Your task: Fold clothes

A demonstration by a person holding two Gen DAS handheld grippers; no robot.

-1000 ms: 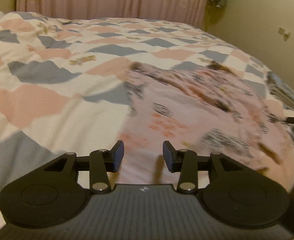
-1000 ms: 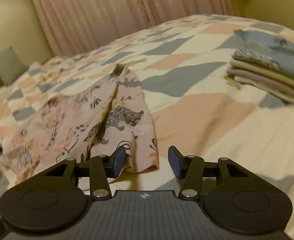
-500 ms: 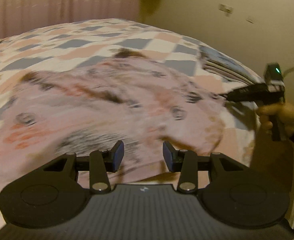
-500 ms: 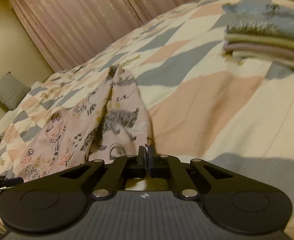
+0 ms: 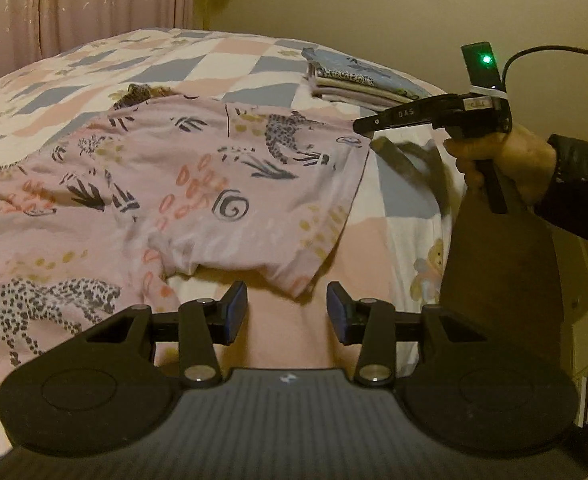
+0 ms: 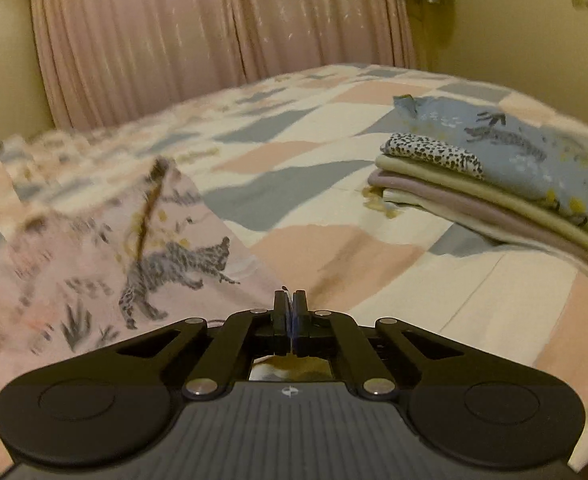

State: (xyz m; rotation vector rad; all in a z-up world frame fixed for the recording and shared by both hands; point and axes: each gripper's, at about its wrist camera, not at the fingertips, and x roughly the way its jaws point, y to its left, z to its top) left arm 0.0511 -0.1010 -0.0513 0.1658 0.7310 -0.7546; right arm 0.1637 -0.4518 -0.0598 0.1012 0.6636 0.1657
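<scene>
Right claw (image 6: 289, 312) pinches the near corner of the pink leopard-print cotton garment (image 5: 197, 184); left claw (image 5: 287, 312) is spread, empty, above the patchwork bed (image 6: 494, 292).

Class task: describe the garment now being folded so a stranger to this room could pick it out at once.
Start at the bed with its patchwork cover. Spread loose across its near side lies the pink garment, printed with leopards and spirals. Unlike the folded stack topped in blue further along, it lies unfolded, one corner pinched in the right gripper.

A home bedroom: patchwork-quilted bed (image 6: 294, 208) and pink curtains (image 6: 213, 40).
</scene>
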